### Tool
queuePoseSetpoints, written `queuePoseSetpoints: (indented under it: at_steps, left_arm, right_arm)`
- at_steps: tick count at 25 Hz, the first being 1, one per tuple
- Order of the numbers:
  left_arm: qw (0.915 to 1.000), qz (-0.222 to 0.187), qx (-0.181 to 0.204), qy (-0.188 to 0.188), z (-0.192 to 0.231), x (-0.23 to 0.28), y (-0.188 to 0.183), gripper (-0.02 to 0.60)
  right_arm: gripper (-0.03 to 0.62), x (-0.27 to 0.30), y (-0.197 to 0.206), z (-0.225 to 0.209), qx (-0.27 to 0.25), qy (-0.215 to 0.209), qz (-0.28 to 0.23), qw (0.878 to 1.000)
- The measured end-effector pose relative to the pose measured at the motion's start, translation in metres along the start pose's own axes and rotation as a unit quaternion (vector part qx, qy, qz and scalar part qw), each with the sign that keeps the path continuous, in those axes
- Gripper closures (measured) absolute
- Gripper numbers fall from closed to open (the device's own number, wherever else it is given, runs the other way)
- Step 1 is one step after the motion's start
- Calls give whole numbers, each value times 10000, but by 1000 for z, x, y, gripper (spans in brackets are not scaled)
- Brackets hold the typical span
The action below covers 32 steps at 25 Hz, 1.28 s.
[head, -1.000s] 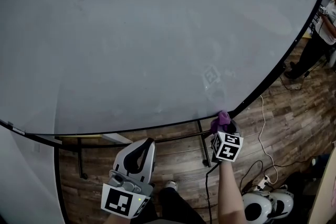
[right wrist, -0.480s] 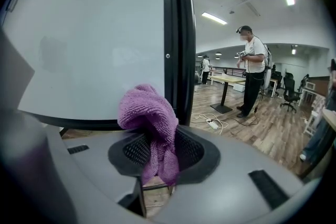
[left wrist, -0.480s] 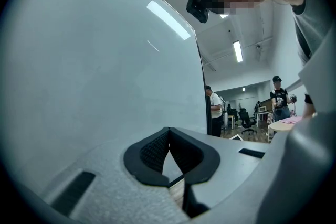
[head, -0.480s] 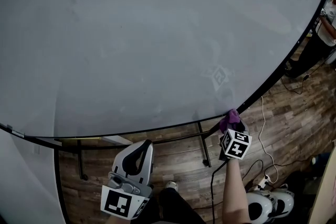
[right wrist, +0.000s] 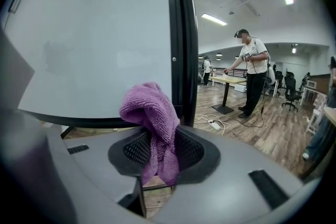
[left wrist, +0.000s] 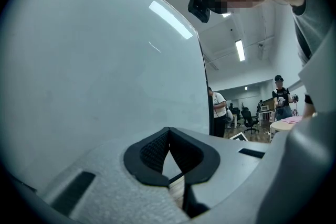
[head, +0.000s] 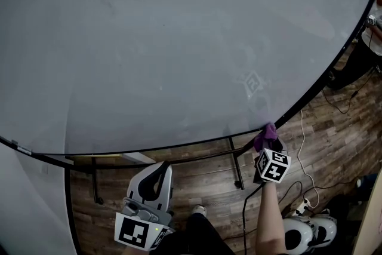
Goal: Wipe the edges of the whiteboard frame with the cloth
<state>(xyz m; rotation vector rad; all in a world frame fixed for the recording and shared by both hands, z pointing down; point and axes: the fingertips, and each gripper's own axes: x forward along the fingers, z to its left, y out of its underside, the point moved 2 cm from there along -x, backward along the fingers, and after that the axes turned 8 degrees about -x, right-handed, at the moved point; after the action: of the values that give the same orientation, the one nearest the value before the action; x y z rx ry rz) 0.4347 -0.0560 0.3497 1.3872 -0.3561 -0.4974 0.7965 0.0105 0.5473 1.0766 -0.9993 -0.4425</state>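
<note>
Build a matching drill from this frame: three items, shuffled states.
Things:
1. purple terry cloth
2. left gripper
3. black whiteboard frame

States:
A. jaws together, nothing held
B. runs along the board's edge
C. clamped in the right gripper, at the board's lower corner

Pairs: 1-C, 2-A, 3-B

Purple cloth point(right wrist: 151, 115) bunched against black whiteboard frame point(right wrist: 182, 34).

The cloth point(head: 266, 134) has slid rightward along the frame point(right wrist: 182, 34).
</note>
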Motion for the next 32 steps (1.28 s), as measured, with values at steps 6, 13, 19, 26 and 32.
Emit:
queuePoseSetpoints:
  at_steps: [6,13,19,26,32]
  left_arm:
    - [9998,-101,13,-156,16,-30,-12,565]
    - [9995,-185,42,-270,23,-84,-25,565]
    - [9988,-331,32,-354,26,-131,-36,565]
    - [9976,-480,-4,-504,29,-177,-46,565]
    - [9962,-598,-51,-627,29,-213,-54,565]
  right_arm:
    - [487,-34,-11,42,-138,-300,-311,9990]
    - [487,-89,-18,90,-241,-603,-556,9963]
    - [485,-138,-23,126,-351,-820,-749,9932]
    - [487,-190,-27,165,-563,-1039,-917,9887]
    - [485,-239,-32,191,-587,-1286,-1069,9842]
